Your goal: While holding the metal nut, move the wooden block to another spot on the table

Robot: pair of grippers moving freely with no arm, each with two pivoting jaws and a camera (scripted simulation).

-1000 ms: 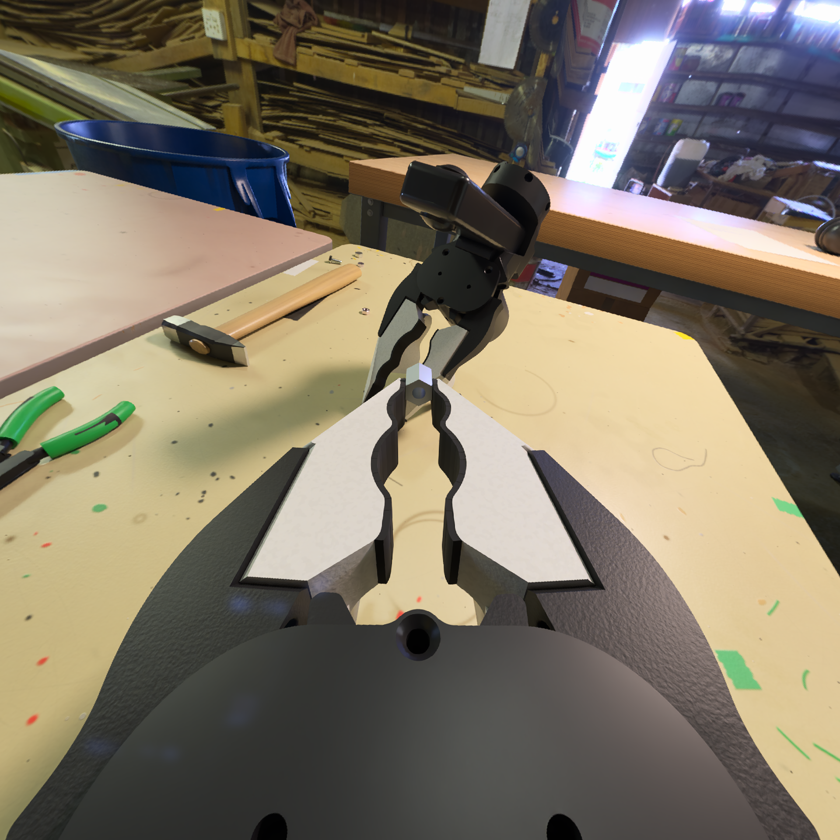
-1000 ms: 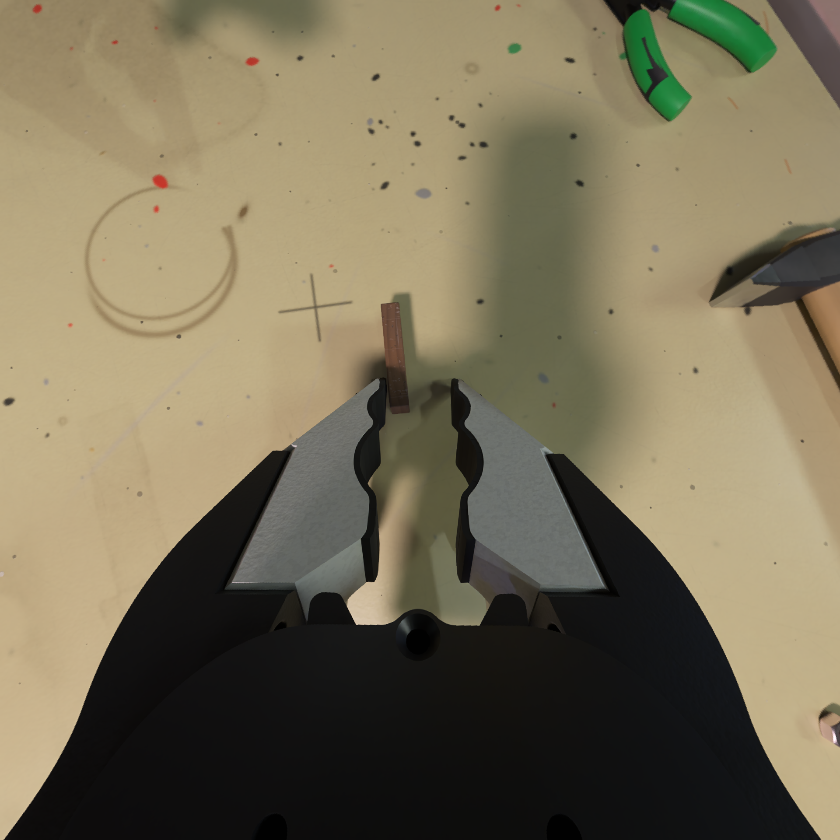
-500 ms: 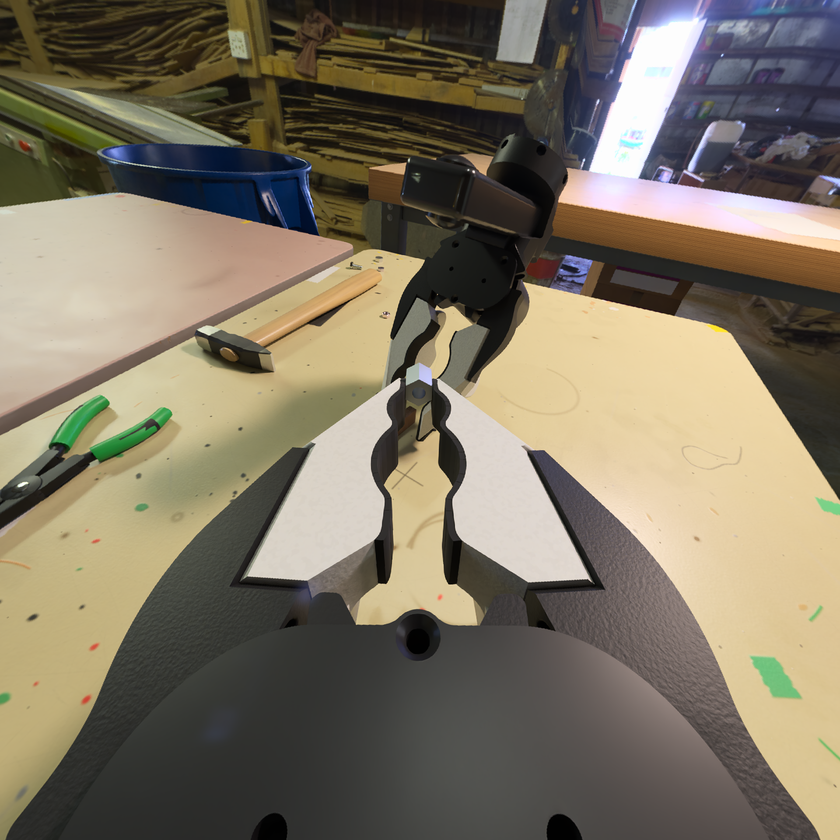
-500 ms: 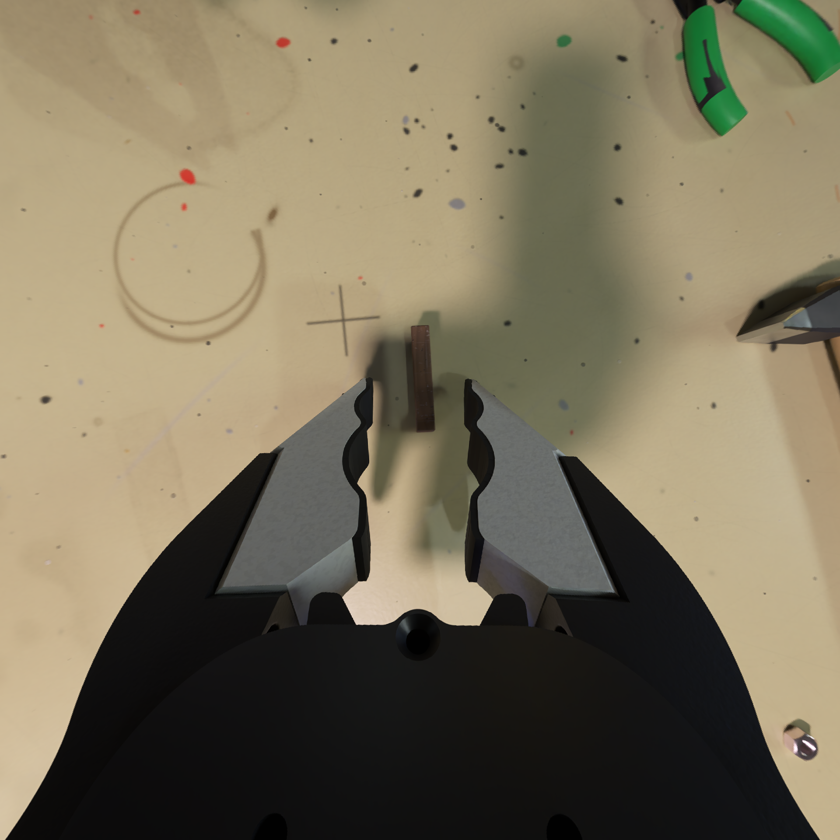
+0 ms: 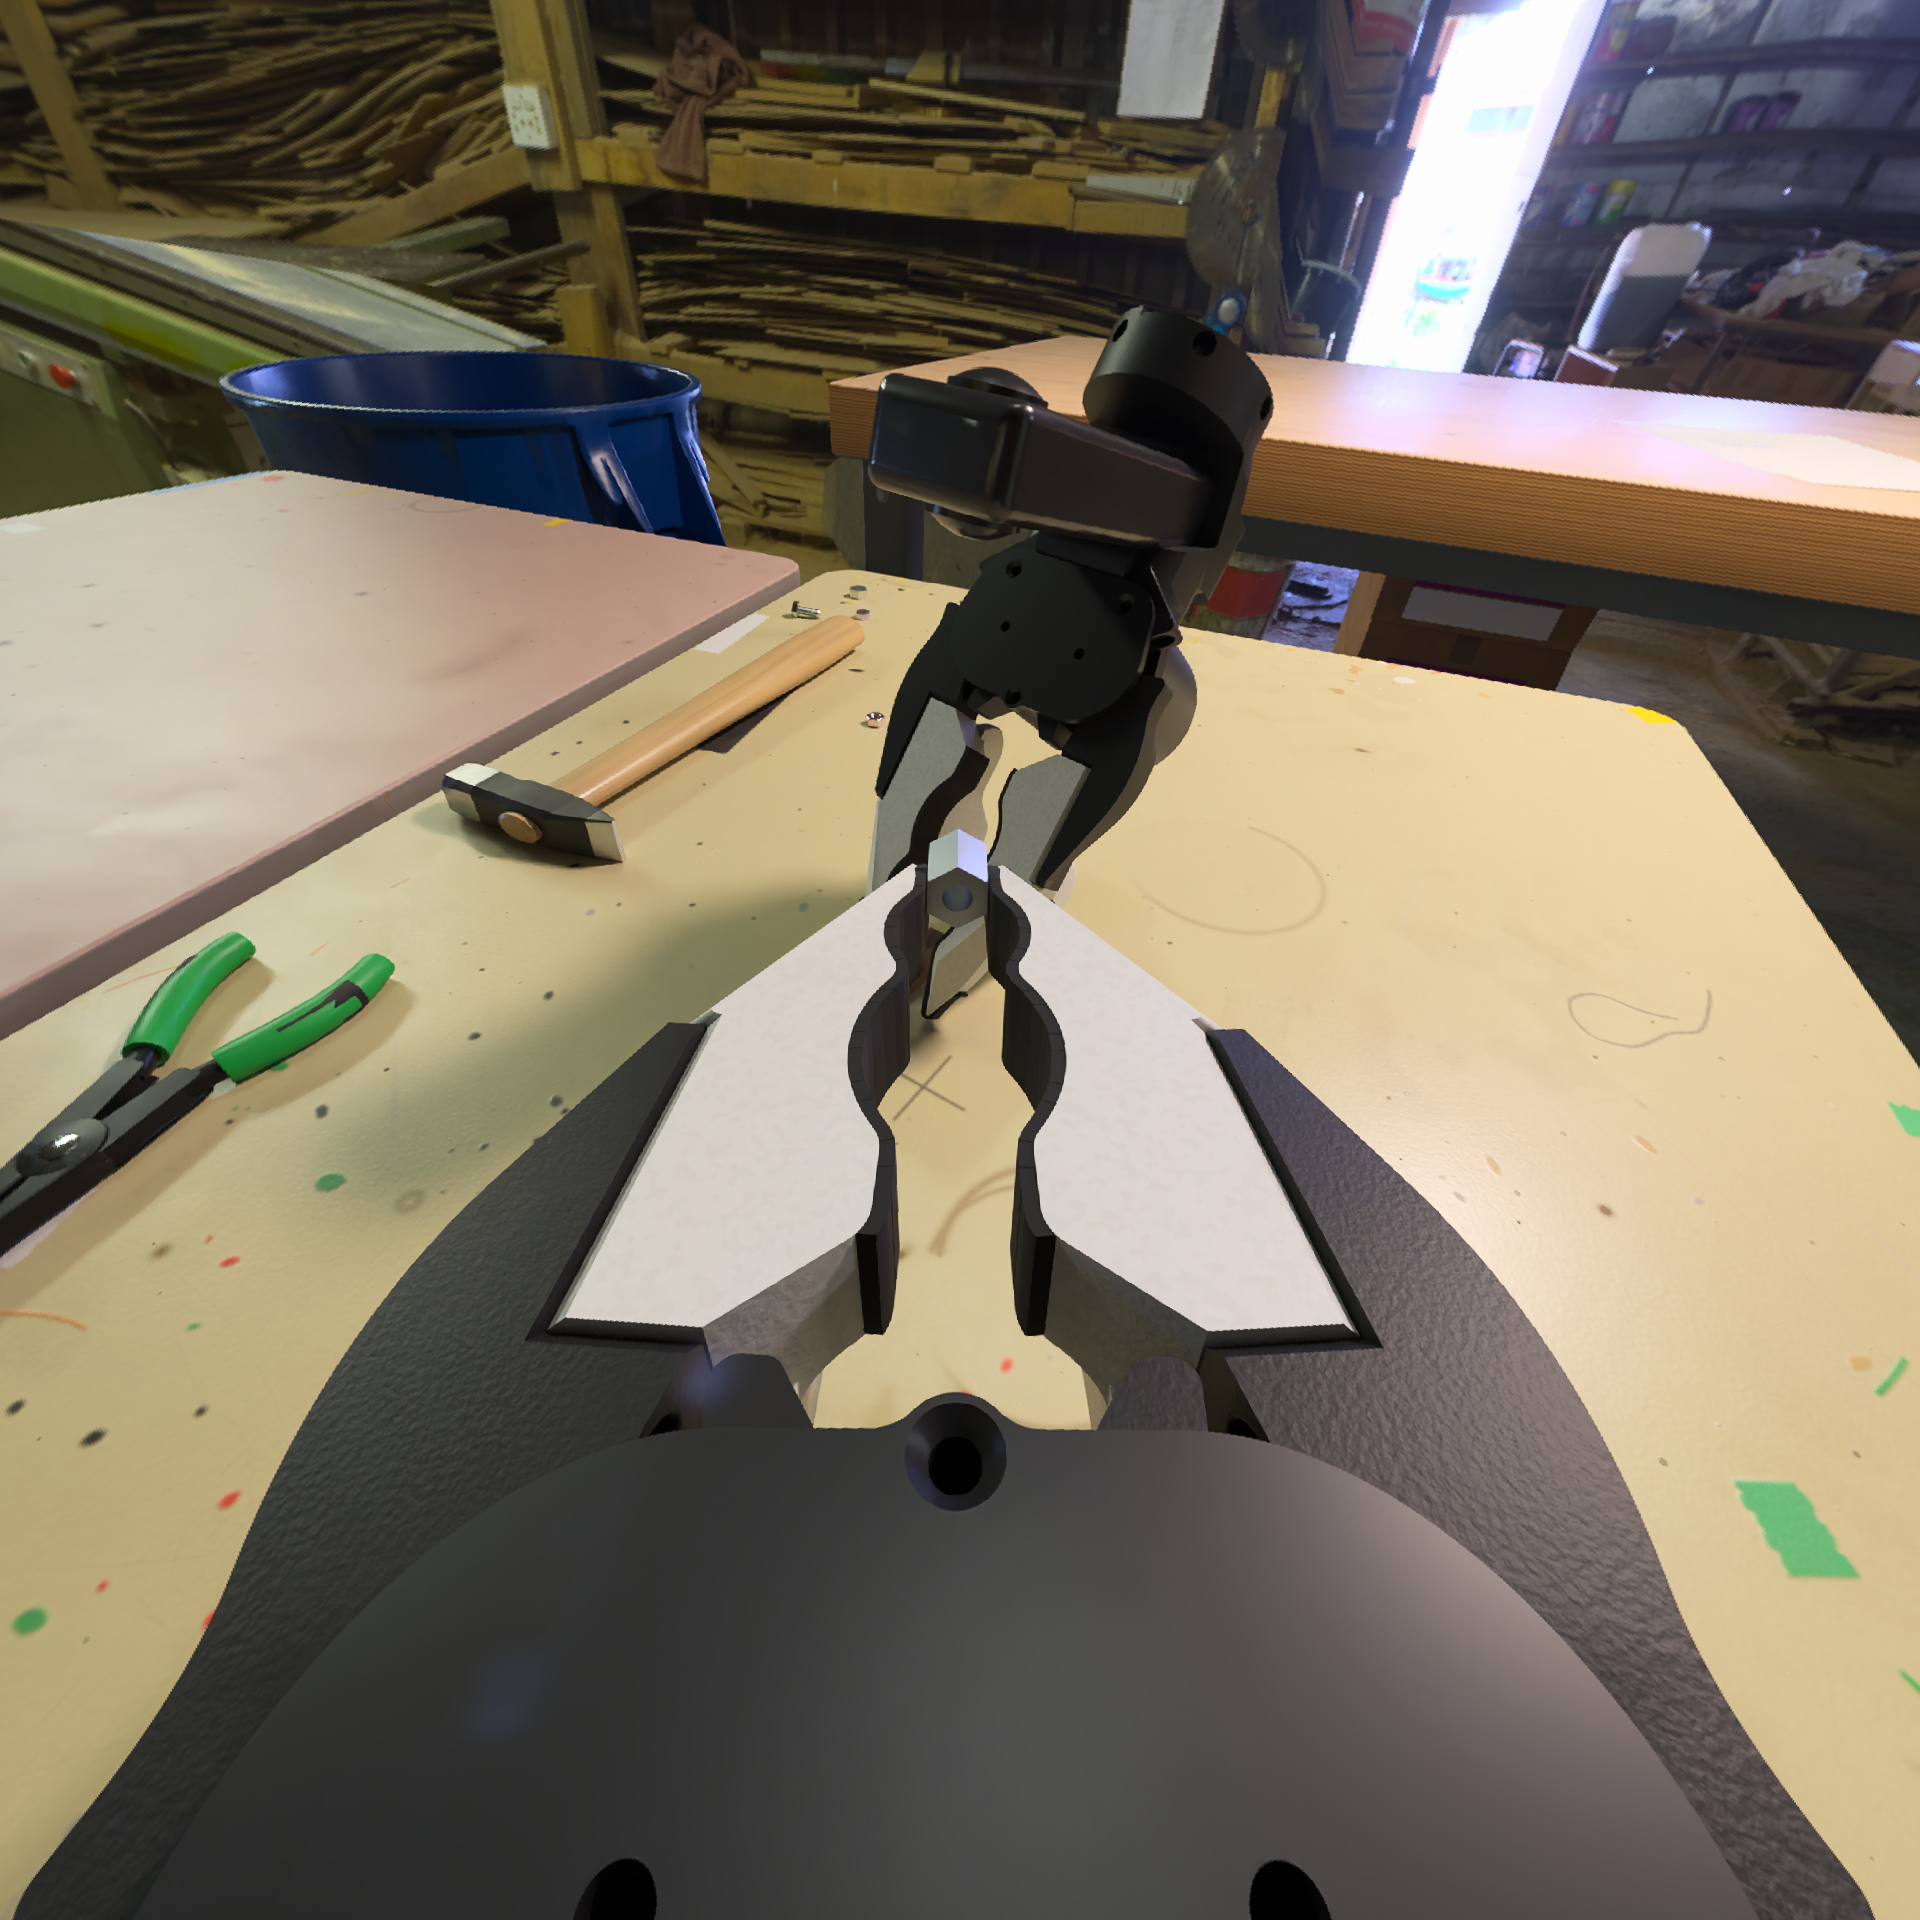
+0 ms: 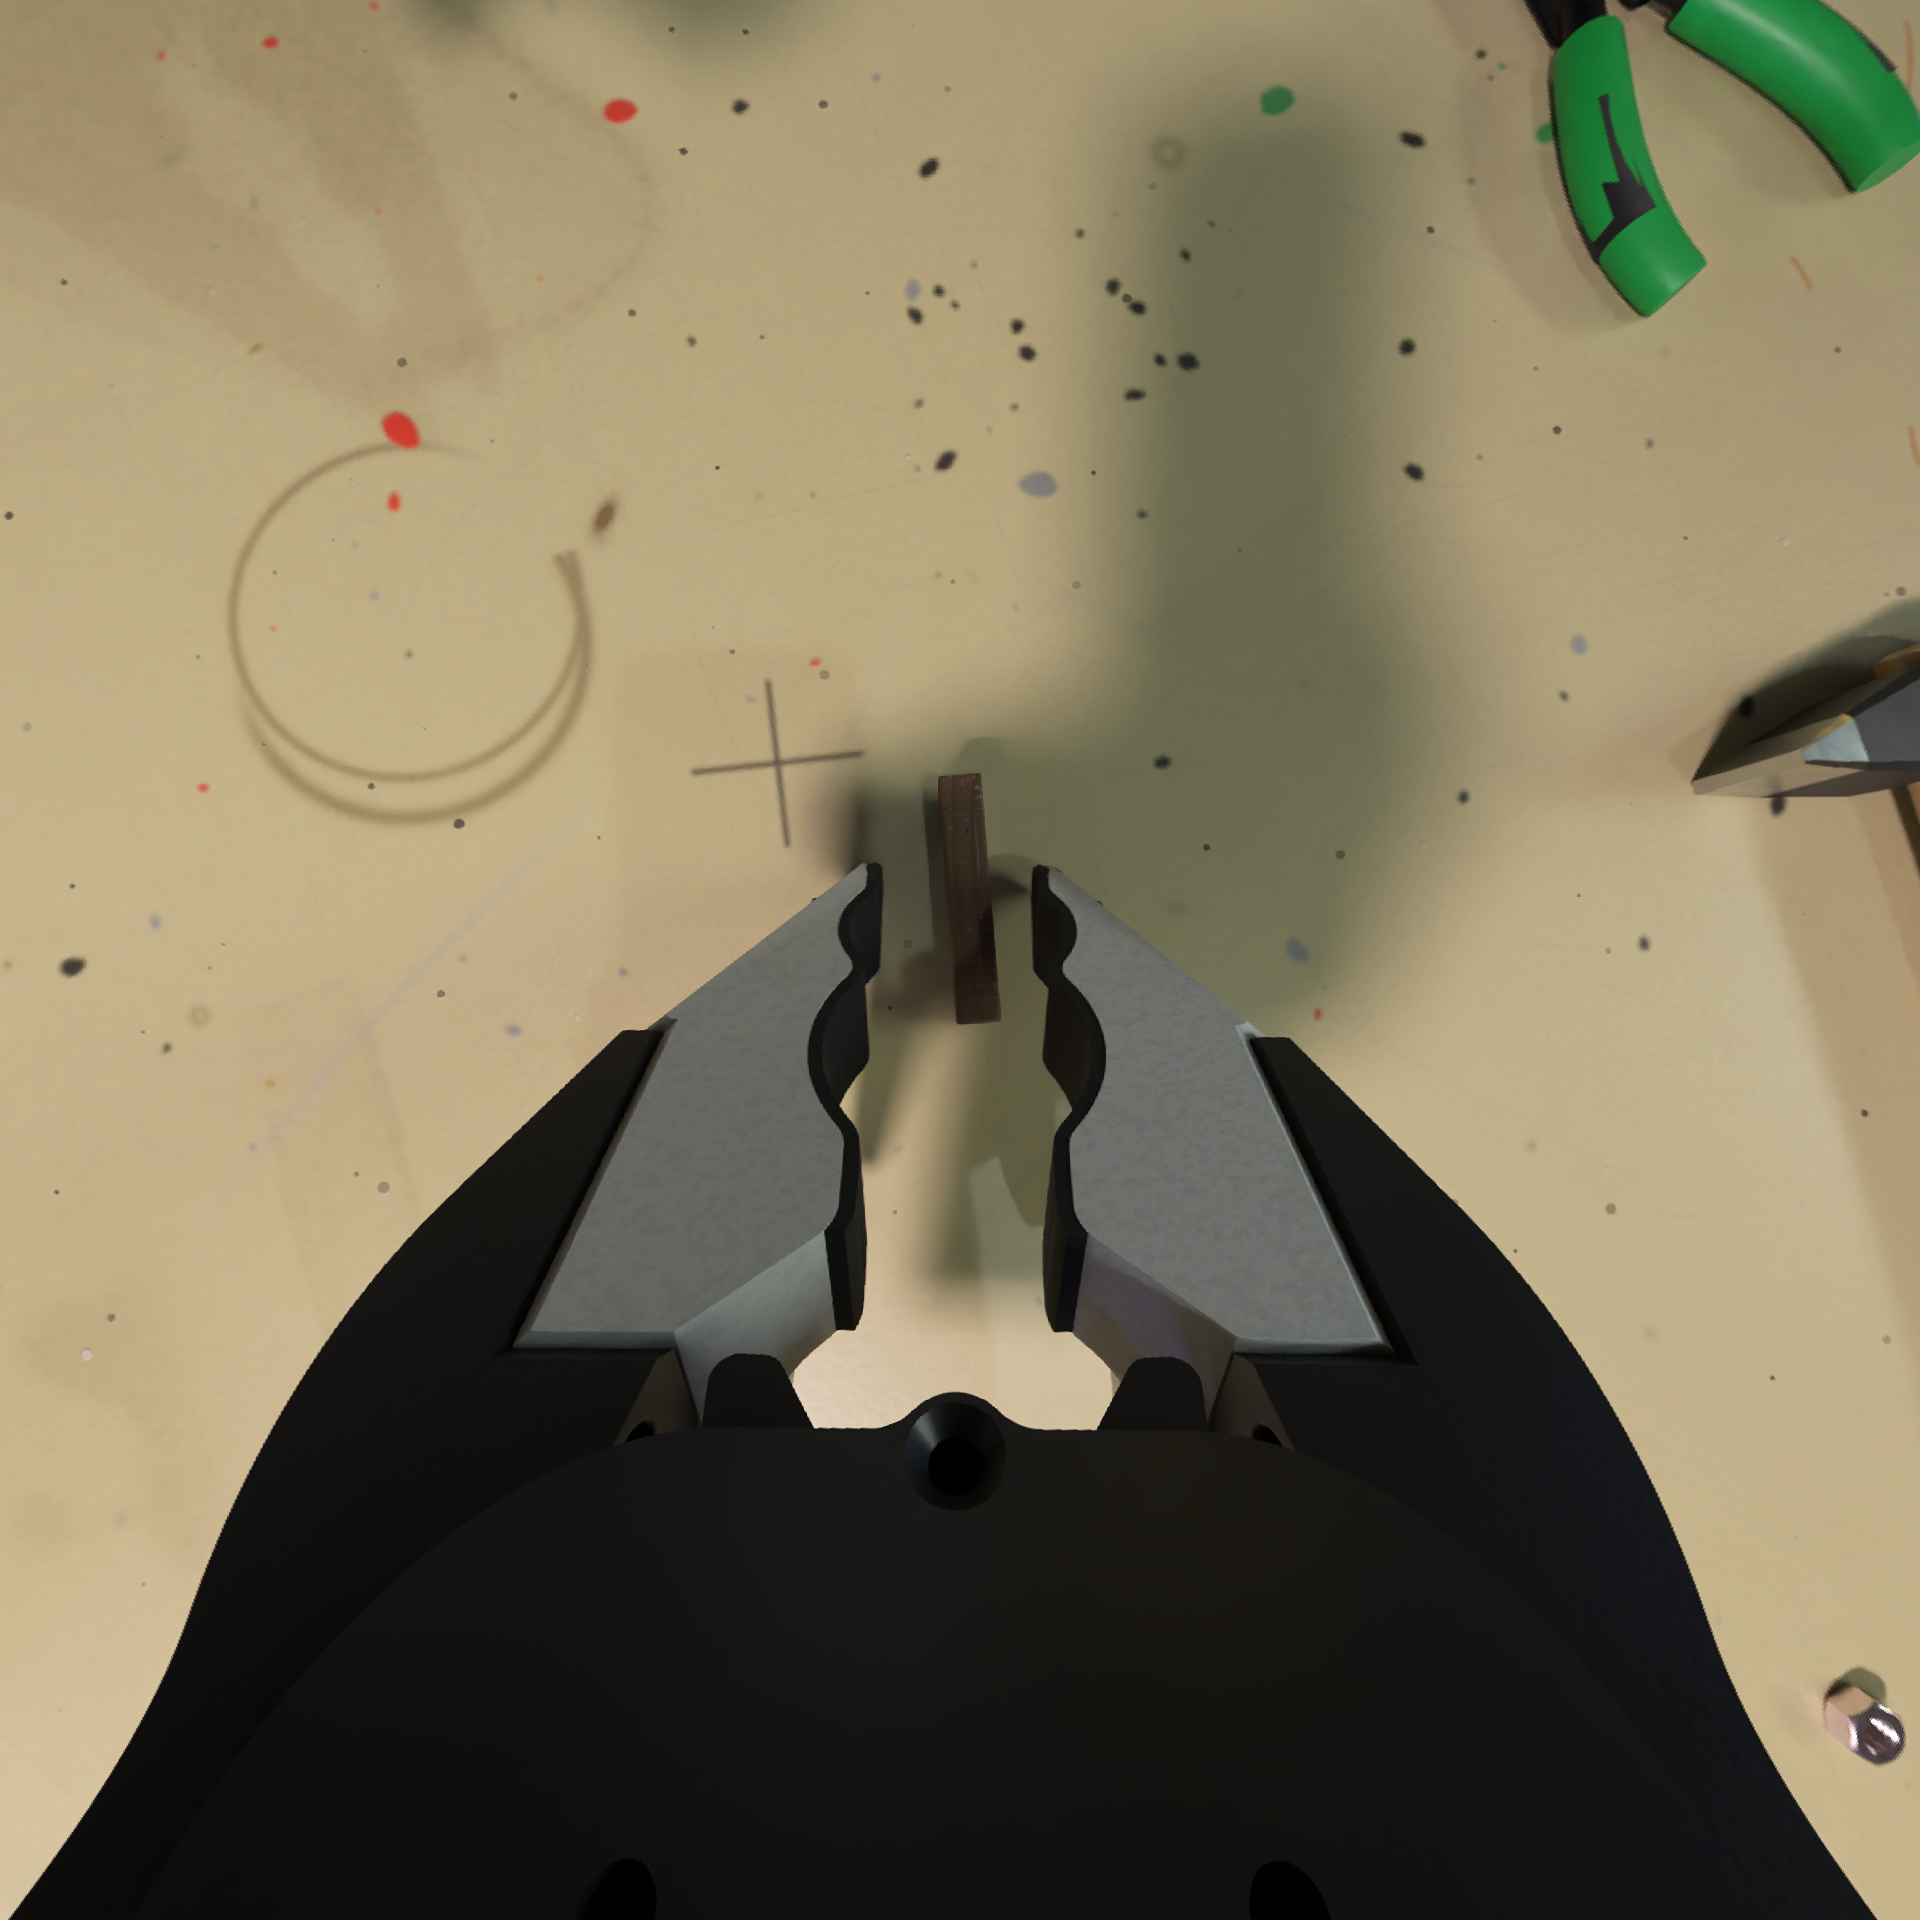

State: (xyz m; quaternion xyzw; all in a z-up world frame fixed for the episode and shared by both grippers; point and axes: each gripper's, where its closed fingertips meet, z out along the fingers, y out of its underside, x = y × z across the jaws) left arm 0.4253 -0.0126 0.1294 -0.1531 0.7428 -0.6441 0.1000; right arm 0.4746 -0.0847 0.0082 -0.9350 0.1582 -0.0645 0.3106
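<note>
Left gripper [image 5: 956, 894], frame centre: fingertips pinch a small silver hexagonal metal nut [image 5: 954, 881]. Right gripper [image 6: 956, 883] points down at the tan paint-speckled table [image 6: 1351, 1039], jaws spread, not touching the thin dark-brown wooden block [image 6: 968, 914] standing on edge between its tips. Green-handled pliers [image 6: 1704, 135] upper right.

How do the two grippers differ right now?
The left gripper is shut on the nut, clamped at its tips; the right gripper is open, jaws either side of the block with gaps showing. The left points level across the table; the right points straight down at it. Both share the same black body and grey fingers.
</note>
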